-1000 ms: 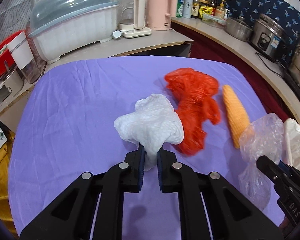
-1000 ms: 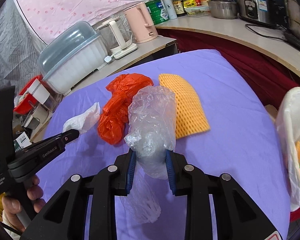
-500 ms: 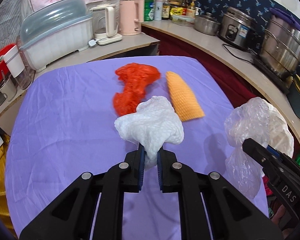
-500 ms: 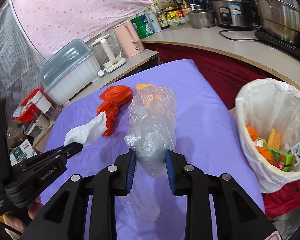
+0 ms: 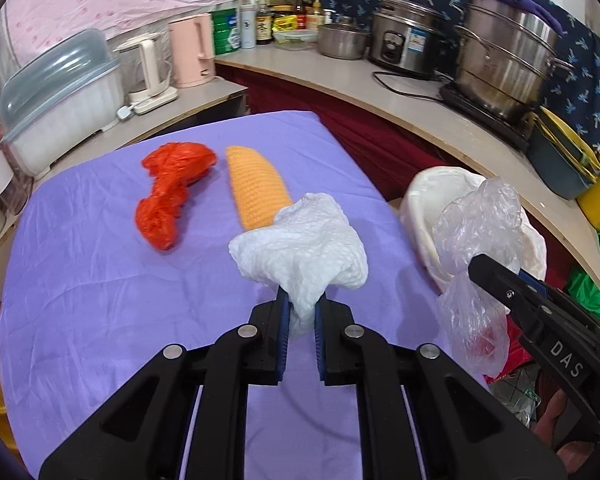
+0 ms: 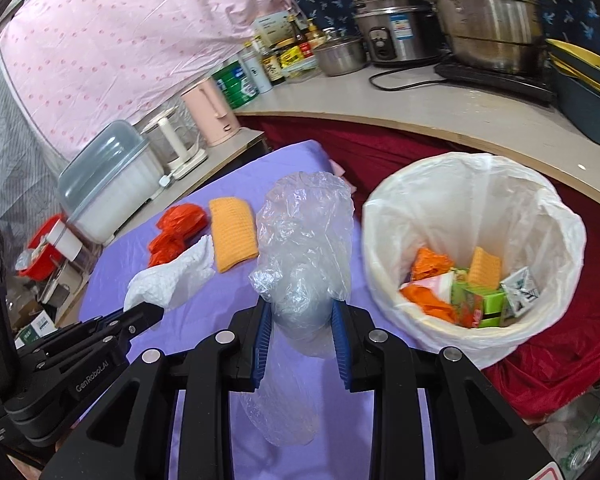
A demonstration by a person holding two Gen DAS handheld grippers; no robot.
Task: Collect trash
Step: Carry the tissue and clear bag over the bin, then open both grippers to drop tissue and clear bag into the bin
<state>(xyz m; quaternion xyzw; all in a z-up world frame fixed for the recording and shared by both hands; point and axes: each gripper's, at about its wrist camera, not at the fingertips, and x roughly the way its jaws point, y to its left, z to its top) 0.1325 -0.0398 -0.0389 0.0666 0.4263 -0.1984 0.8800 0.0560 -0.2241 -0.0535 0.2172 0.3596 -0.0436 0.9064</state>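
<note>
Trash is in both of my hands. My left hand-held gripper (image 5: pixel 299 320) is clamped on the twisted tail of a crumpled white paper towel (image 5: pixel 304 246), which puffs out above the blue pads and hangs over the purple-covered counter (image 5: pixel 80 280). My right hand-held gripper (image 6: pixel 300 334) pinches a clear plastic bag (image 6: pixel 306 236) at its middle, the jaws narrowed but not fully together around the bunched film; one end of the bag balloons upward, and the other end trails down between the fingers.

Taking the white-lined trash bin (image 6: pixel 480 200) as the landmark: it stands just off the counter's edge, over dark red cloth, and already contains orange scraps, green cartons and a small printed carton. The clear bag is near the bin, beside its rim but not over the opening. The paper towel is farther from the bin, beyond the clear bag. Still lying on the counter, well apart from the bin, are an orange foam net sleeve (image 5: pixel 256 188) and, on the sleeve's far side from the bin, a crumpled red plastic bag (image 5: pixel 170 188); the two lie just beside each other, and I cannot tell if they touch.
</note>
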